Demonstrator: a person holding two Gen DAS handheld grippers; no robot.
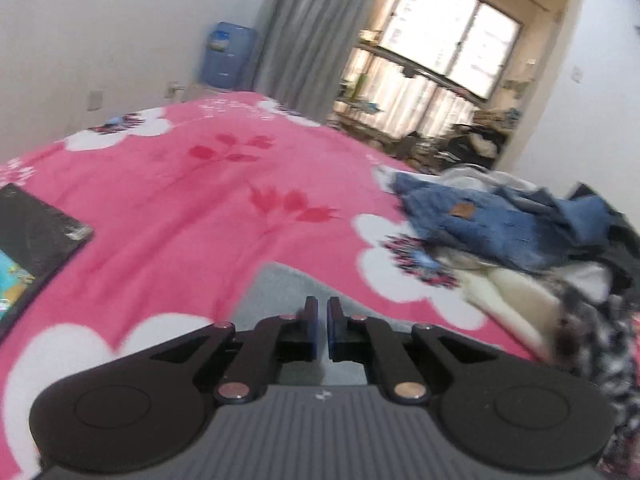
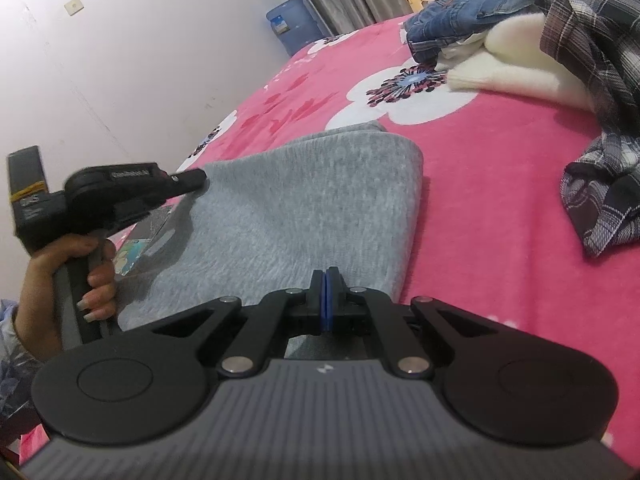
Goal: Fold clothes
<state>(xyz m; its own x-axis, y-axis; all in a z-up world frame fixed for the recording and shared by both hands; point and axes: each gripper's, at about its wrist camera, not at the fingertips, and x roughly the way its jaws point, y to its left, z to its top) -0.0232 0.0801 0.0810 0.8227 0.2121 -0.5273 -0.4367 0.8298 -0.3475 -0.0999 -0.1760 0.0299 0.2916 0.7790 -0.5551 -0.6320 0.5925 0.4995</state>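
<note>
Pink bedspread [image 2: 480, 184] bears grey garment [image 2: 280, 216] under shut jaws.

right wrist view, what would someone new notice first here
The pink floral blanket fills the view, with a folded grey garment lying on it just ahead of the shut right gripper. The left gripper, held in a hand, touches the garment's left edge. At upper right sits an unfolded pile: denim, a cream knit and a plaid shirt.
</note>
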